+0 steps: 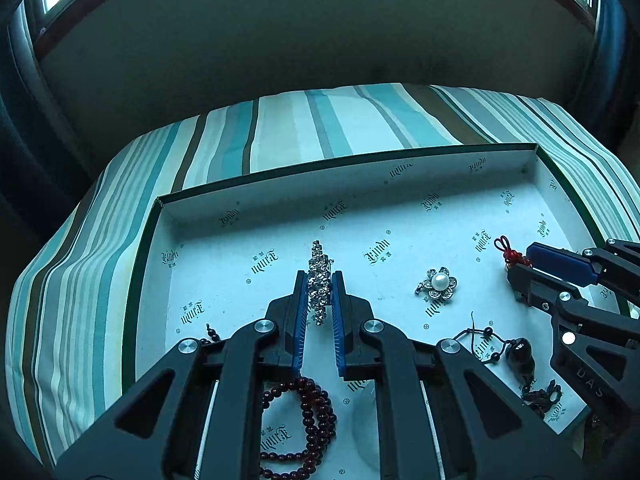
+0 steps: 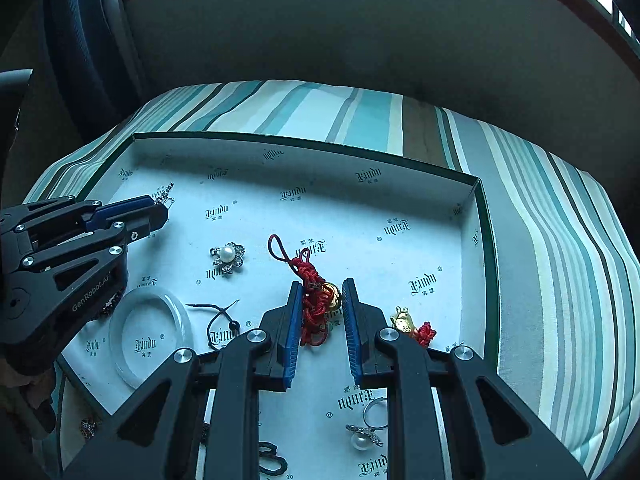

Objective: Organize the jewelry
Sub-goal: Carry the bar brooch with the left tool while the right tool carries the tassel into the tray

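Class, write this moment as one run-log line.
left gripper: shut on sparkly rhinestone piece | right gripper: shut on red knotted cord charm | both over white printed box tray

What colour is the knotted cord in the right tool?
Red, with a gold charm; the knotted cord shows best in the right wrist view.

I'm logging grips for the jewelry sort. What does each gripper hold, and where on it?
Left gripper clamps the rhinestone strip around its middle. Right gripper clamps the red knotted cord charm at its knotted body, loop end free.
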{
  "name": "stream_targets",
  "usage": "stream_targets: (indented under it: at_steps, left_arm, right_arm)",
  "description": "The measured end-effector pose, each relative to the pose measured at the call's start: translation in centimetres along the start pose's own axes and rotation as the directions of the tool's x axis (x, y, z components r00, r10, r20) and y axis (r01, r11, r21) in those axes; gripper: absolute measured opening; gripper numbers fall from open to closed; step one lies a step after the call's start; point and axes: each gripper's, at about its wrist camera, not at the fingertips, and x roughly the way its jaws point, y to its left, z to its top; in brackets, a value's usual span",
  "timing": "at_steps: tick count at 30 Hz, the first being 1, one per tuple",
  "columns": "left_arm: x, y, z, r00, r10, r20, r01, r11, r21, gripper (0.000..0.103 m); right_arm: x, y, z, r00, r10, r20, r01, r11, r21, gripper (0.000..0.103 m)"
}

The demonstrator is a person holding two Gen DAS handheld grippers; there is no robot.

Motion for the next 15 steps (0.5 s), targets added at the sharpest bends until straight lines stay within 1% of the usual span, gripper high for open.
stream_targets:
  at_steps: [8, 10, 12, 13, 14, 15]
  left_arm:
    - [0.54, -0.23, 0.4, 1.0, 0.003, -0.03, -0.002, 1.0, 0.021, 0.012]
    - [0.52, -0.18, 0.45, 1.0, 0.007, -0.026, -0.006, 1.0, 0.021, 0.015]
    - [0.6, -0.11, 0.51, 1.0, 0.014, -0.026, -0.013, 1.0, 0.016, 0.024]
    - [0.52, -0.03, 0.51, 1.0, 0.014, -0.024, -0.014, 1.0, 0.013, 0.027]
    - [0.46, 0.0, 0.53, 1.0, 0.015, -0.02, -0.015, 1.0, 0.012, 0.032]
    - [0.43, 0.01, 0.55, 1.0, 0.018, -0.018, -0.018, 1.0, 0.012, 0.034]
  right_arm:
    - [0.07, 0.0, 0.09, 1.0, -0.005, 0.001, 0.005, 1.0, -0.009, 0.021]
    - [0.1, -0.01, 0.09, 1.0, -0.004, 0.001, 0.004, 1.0, -0.008, 0.022]
    - [0.09, 0.01, 0.04, 1.0, -0.003, 0.0, 0.003, 1.0, -0.006, 0.023]
    - [0.1, 0.02, 0.04, 1.0, -0.003, 0.0, 0.003, 1.0, -0.006, 0.025]
    - [0.09, 0.02, 0.05, 1.0, -0.002, 0.0, 0.002, 1.0, -0.007, 0.028]
    - [0.07, 0.01, 0.05, 1.0, -0.003, 0.001, 0.003, 1.0, -0.007, 0.037]
